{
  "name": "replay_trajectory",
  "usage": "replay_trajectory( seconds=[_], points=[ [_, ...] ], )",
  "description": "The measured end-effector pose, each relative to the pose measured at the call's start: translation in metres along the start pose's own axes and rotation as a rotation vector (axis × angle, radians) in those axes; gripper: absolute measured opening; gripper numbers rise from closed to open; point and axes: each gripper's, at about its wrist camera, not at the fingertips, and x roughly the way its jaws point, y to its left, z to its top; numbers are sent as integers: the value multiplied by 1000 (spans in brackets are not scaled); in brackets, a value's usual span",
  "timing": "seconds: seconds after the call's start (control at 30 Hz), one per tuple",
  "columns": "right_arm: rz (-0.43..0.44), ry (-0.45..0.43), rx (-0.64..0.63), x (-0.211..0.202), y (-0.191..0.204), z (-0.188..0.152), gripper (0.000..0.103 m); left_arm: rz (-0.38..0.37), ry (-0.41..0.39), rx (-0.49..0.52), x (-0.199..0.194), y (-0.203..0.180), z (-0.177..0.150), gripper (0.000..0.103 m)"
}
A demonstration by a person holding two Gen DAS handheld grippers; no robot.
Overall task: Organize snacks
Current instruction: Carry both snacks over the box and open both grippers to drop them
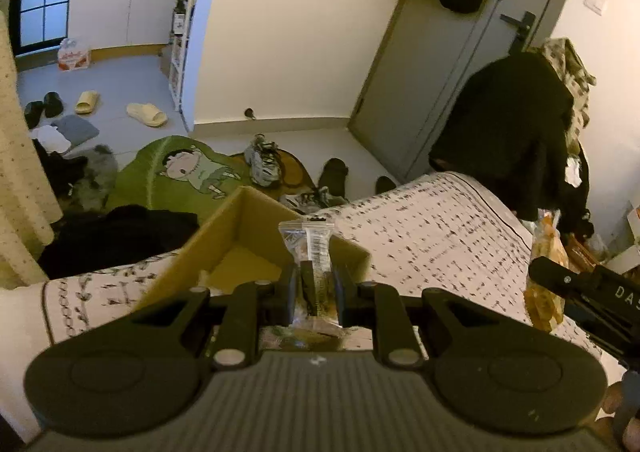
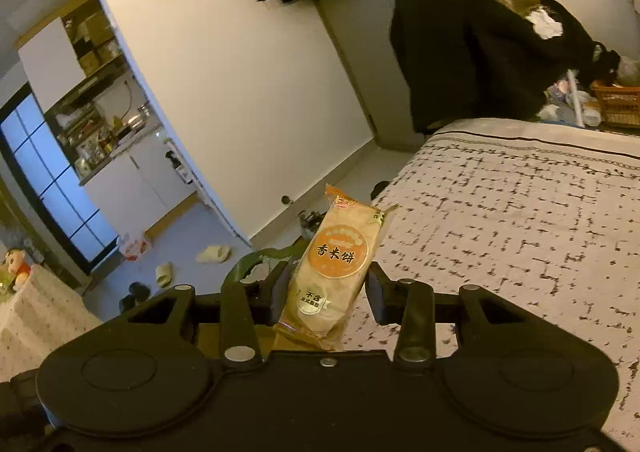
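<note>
Two wrapped snacks in hand at once. Clear-wrapped snack (image 1: 308, 252) clamped upright in the left tool (image 1: 316, 292), directly in front of the open cardboard box (image 1: 224, 236) on the bed (image 1: 440, 228). Orange rice-cracker packet (image 2: 336, 264) pinched at its sides by the right tool (image 2: 328, 292), tilted, held above the near edge of the patterned bedspread (image 2: 520, 232). Same packet also visible at the right margin of the left wrist view, beside the right tool's black body.

Progress, as a judgement: mid-task. Both snacks lifted clear and apparently bound for the box; neither yet inside. Box interior only partly visible, seemingly holding little; pale object at its floor too unclear to name. Remaining: lower each snack over the box rim and release, then fetch any others not shown here.

Surroundings: green cartoon rug (image 1: 184, 172), sneakers (image 1: 262, 160) and slippers (image 1: 146, 114) on the floor beyond the bed; dark clothing heaped on a chair (image 1: 508, 132) near the grey door (image 1: 432, 64); kitchen cabinets (image 1: 120, 4) through the archway.

Obstructions: none between the left snack and the box opening. Possible crowding where both tools converge on one narrow box; near wall of the box to be cleared before release.
</note>
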Motion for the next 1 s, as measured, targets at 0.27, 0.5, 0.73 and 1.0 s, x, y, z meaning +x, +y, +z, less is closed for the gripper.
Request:
replay_trajectory(
  seconds=[0.27, 0.5, 0.73, 1.0],
  points=[
    [43, 31, -69, 15, 37, -15, 40, 14, 9, -44, -1, 29, 3, 17],
    [109, 86, -110, 34, 65, -29, 40, 26, 14, -83, 1, 50, 6, 17],
    [149, 142, -173, 58, 94, -46, 40, 44, 36, -116, 10, 69, 6, 17],
    [150, 149, -181, 68, 94, -49, 63, 56, 62, -136, 22, 82, 10, 17]
  ],
)
